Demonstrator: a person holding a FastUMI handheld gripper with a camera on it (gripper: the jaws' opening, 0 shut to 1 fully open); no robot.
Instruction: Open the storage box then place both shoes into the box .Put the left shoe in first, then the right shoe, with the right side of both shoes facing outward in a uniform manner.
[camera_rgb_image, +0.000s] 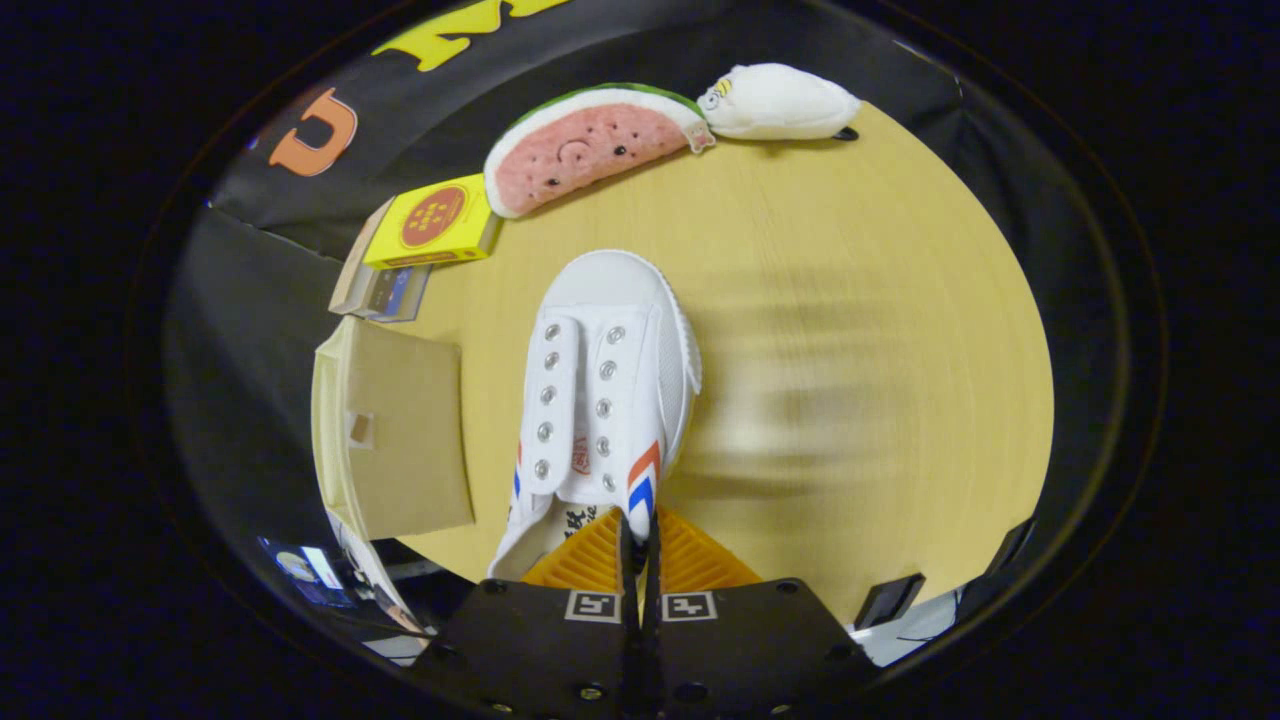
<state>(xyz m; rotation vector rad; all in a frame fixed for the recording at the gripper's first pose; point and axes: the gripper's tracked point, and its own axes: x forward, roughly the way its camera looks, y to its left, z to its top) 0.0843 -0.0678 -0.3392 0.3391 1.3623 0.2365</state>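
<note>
Wooden table, jaws clamping shoe collar, toe pointing away

A staged recording booth: round wooden table ringed by black cloth wall

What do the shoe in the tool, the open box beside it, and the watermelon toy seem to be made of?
Shoe, pinched at its collar by the tool: white canvas, woven look, metal eyelets. Box: plain brown cardboard, matte. Watermelon toy: plush fabric, fuzzy surface.

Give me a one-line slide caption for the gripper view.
Hand-held gripper shut on a white shoe's collar above the wooden table, cardboard box alongside.
</note>
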